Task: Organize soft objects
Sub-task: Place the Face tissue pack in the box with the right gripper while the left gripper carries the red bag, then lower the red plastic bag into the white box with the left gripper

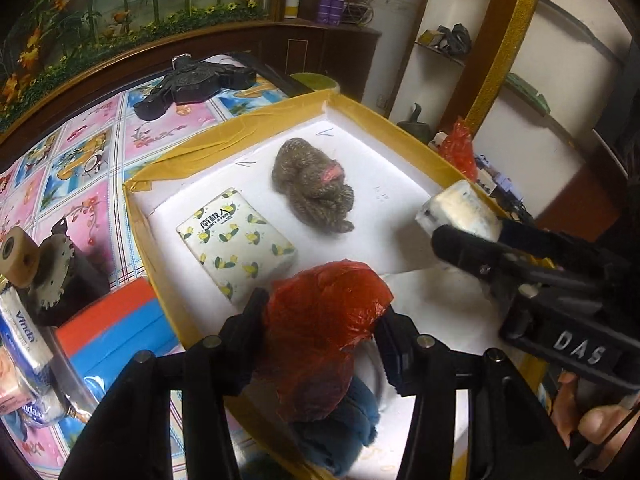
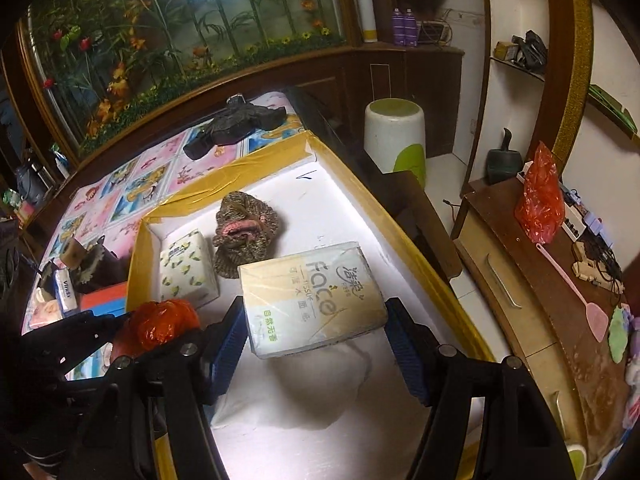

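My left gripper [image 1: 322, 312] is shut on a crumpled red plastic bag [image 1: 324, 320] and holds it over the near part of the yellow-rimmed white box [image 1: 224, 128]. My right gripper [image 2: 316, 320] is shut on a face tissue pack [image 2: 314, 296] and holds it above the box [image 2: 400, 216]. It also shows in the left wrist view [image 1: 460, 232], at the right, with the pack [image 1: 460, 208]. Inside the box lie a lemon-print tissue pack [image 1: 236, 240] and a brown knitted hat [image 1: 312, 184]. A blue cloth [image 1: 340, 432] lies below the red bag.
Left of the box on the patterned tablecloth [image 1: 80, 168] are a Vinda tissue pack [image 1: 24, 340], an orange and blue box [image 1: 112, 336] and a dark ornament [image 1: 196, 80]. A white stool [image 2: 396, 136] and a wooden desk [image 2: 540, 280] stand to the right.
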A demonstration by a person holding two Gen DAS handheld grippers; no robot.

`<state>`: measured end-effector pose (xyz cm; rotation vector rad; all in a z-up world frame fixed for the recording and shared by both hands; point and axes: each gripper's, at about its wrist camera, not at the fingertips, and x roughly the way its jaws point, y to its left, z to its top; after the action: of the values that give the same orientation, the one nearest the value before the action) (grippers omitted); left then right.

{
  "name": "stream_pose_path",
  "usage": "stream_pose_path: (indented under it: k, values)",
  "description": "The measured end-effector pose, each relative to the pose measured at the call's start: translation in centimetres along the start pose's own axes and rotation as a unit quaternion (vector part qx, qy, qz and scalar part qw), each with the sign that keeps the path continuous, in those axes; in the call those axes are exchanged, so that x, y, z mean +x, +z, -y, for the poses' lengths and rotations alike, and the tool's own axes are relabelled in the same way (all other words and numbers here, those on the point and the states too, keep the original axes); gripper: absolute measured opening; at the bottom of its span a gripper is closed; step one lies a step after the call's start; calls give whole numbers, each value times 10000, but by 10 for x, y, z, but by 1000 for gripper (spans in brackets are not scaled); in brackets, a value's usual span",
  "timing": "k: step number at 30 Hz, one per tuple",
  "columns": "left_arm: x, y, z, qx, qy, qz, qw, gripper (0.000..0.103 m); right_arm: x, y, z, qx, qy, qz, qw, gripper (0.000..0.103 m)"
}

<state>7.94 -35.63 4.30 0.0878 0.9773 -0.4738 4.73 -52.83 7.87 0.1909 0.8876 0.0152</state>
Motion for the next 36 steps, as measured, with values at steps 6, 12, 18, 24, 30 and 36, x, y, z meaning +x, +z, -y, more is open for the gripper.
stream_pose_path:
  k: [6,12,18,24,30,36]
  values:
    - [1,1,-5,-108,-65,96,9999,80,0,6,17,168,103,-14,9998,95]
    - [-5,-1,-3,-139,322,434,9984,80,-41,19,27,53,-323,1003,9944,95]
    - [-3,4,-4,-342,683,384,9963,80,-39,48,42,-773,-1499,1420,9754,95]
    - [-4,10,-14,-687,986,772,9897,80,15,66,63,-384,66,648,9971,86]
    - [14,12,-25,-955,-5,494,9942,80,25,51,50,-135,996,493,9937,86]
    - [-10,12,-54,-1560,-927,929,9790,80,4,21,30,-172,1084,727,9913,86]
